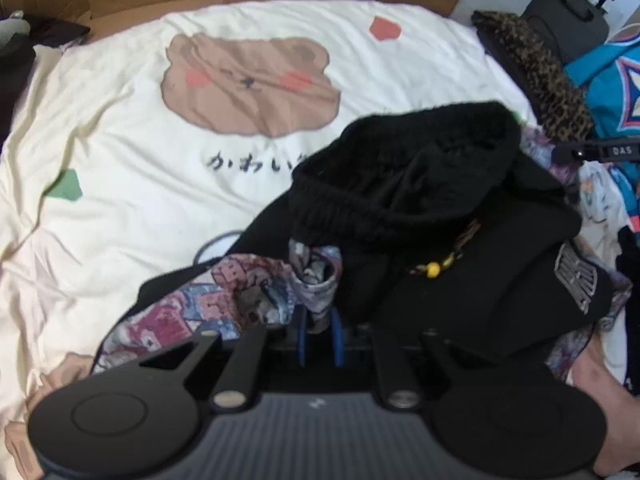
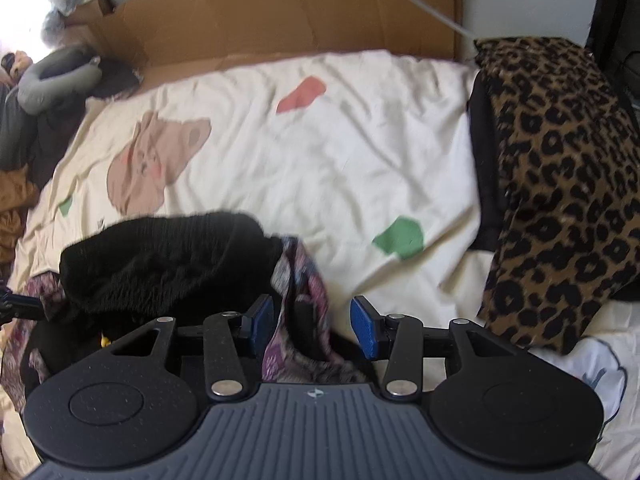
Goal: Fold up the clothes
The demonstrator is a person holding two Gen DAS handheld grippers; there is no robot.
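Seen from the left wrist, the left claw [image 1: 320, 330] has its blue pads pressed together on a bunched fold of the black jacket with a purple-and-blue patterned lining [image 1: 460, 280], which lies crumpled at the near right part of the cream bedspread printed with a brown bear face [image 1: 140, 140]. This view alone shows the jacket's silver-grey rectangular chest patch [image 1: 576, 276], a small yellow bead on a dark cord [image 1: 432, 270] and the black ribbed knit hem [image 1: 400, 168] rolled up over the heap. At the right edge a teal garment with white and orange shapes [image 1: 612, 92] lies past the leopard-print cloth [image 1: 536, 76], and a bare part of the person's limb [image 1: 596, 380] shows at the lower right (which part, I cannot tell).

The right wrist view shows what the left one hides: the right claw [image 2: 312, 326] stands spread, its jaws having just been opening, and a strip of the jacket's patterned lining [image 2: 296, 280] rises loose between the blue pads [image 2: 364, 330] with a clear gap to the right-hand pad. The same leopard-print cloth [image 2: 560, 184] is draped over something dark at the right of the bed. Behind the bed stands a brown flattened cardboard sheet [image 2: 300, 12], and a grey neck pillow [image 2: 52, 80] sits at the far left corner.
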